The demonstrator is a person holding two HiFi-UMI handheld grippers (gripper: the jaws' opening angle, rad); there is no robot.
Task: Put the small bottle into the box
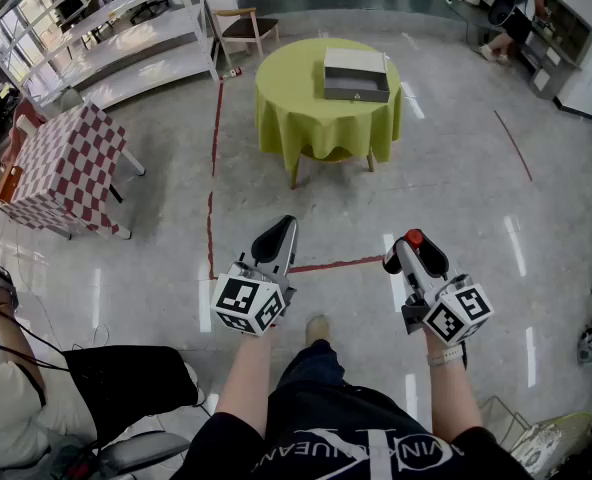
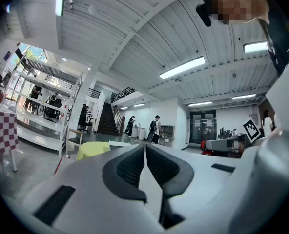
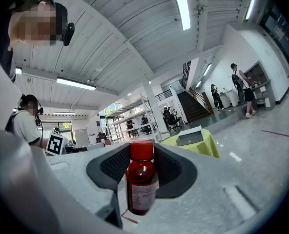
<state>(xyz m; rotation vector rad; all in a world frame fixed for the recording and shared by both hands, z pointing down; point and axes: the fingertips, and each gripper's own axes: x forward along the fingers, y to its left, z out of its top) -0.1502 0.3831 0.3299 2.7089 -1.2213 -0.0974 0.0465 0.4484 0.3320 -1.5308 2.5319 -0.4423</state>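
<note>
A small bottle with a red cap and dark red contents sits clamped upright between the pads of the right gripper, held over the polished grey floor in front of the person. Beside it, the left gripper has its jaws pressed together on nothing. Well ahead, a grey box lies on a round table draped in yellow-green cloth. A red-checked table stands off to the left.
</note>
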